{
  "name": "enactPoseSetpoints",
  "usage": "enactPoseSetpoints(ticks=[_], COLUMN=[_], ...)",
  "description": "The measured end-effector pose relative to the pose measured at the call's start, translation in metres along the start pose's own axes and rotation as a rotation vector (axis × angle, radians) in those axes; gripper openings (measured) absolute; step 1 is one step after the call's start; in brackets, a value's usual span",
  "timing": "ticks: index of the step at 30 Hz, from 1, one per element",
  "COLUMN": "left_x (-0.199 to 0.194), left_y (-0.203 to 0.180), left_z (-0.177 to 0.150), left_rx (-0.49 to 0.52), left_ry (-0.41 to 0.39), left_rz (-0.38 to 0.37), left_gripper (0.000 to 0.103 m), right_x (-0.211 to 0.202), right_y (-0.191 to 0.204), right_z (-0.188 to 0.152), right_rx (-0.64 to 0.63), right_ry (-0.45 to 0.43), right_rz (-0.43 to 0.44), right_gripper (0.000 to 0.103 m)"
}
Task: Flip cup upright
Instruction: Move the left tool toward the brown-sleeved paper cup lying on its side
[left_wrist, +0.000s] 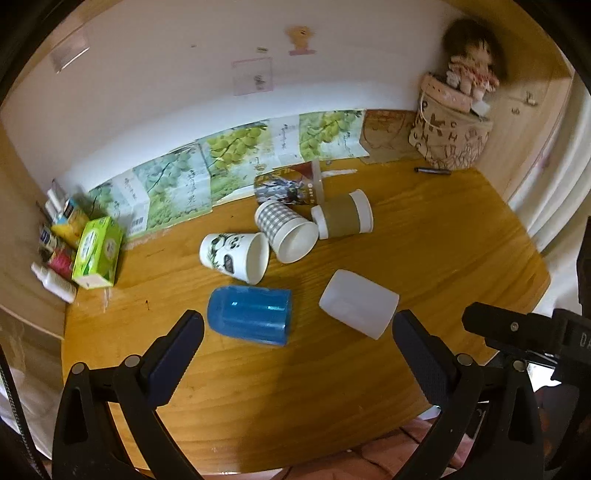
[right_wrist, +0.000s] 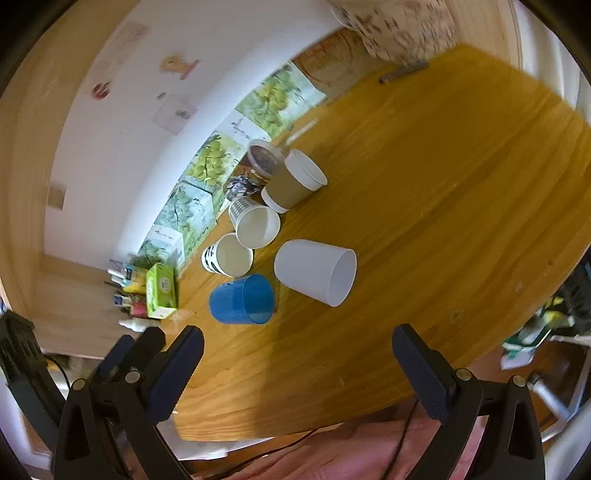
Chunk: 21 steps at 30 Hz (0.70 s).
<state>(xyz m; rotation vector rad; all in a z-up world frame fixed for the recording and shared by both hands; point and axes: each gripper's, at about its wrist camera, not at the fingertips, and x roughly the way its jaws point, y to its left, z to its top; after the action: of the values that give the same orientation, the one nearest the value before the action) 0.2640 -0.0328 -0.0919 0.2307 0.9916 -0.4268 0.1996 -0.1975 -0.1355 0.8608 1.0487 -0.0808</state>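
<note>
1. Step in hand: approach, pre-grasp. Nothing gripped, no cup upright yet, all six lying on their sides on the counter (left_wrist: 332, 387).
2. Left gripper (left_wrist: 297, 332): jaws spread wide, empty, hovering above the near counter edge, aimed between the two nearest cups.
3. Right gripper (right_wrist: 297, 345): jaws also wide and empty, hanging at the near edge; visible in the left view as a black body at 4 o'clock.
4. Blue cup (left_wrist: 249, 315): on its side, just beyond the left gripper's left finger, mouth toward 3 o'clock in the left view. In the right view (right_wrist: 242, 300) mouth faces the camera, at 11 o'clock from the jaws.
5. White frosted cup (left_wrist: 358, 302): on its side, near the left gripper's right finger, apart from the blue one. In the right view (right_wrist: 316, 271) mouth opens toward 4 o'clock.
6. Farther back at 12 o'clock: panda cup (left_wrist: 234, 256), checked cup (left_wrist: 286, 230), brown-sleeved cup (left_wrist: 341, 215), printed cup (left_wrist: 288, 186), clustered and touching or nearly so.
7. Target cup: cannot tell for sure; blue or white frosted likeliest, being nearest.
8. Next move, judged: lower over one near cup, straddle its side wall, close gently, lift and rotate mouth-up, set down clear of neighbours.
9. Risk: round wall rolling away as jaws close.
</note>
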Motion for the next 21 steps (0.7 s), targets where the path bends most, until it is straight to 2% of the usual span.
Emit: enactPoseSetpoints(ticks=[13,21], left_x=[0.058,0.109], left_y=[-0.066,-0.098], left_z=[0.057,0.080], left_rx=[0.297,0.461], left_ry=[0.097,0.183], left_rz=[0.127,0.189], left_gripper=[0.102,0.102], right_x=[0.034,0.055], right_y=[-0.058,-0.087], right_z=[0.070,0.102], right_rx=[0.227,0.327], right_ry=[0.156,0.203], right_rz=[0.169,0.216], right_gripper=[0.102,0.102])
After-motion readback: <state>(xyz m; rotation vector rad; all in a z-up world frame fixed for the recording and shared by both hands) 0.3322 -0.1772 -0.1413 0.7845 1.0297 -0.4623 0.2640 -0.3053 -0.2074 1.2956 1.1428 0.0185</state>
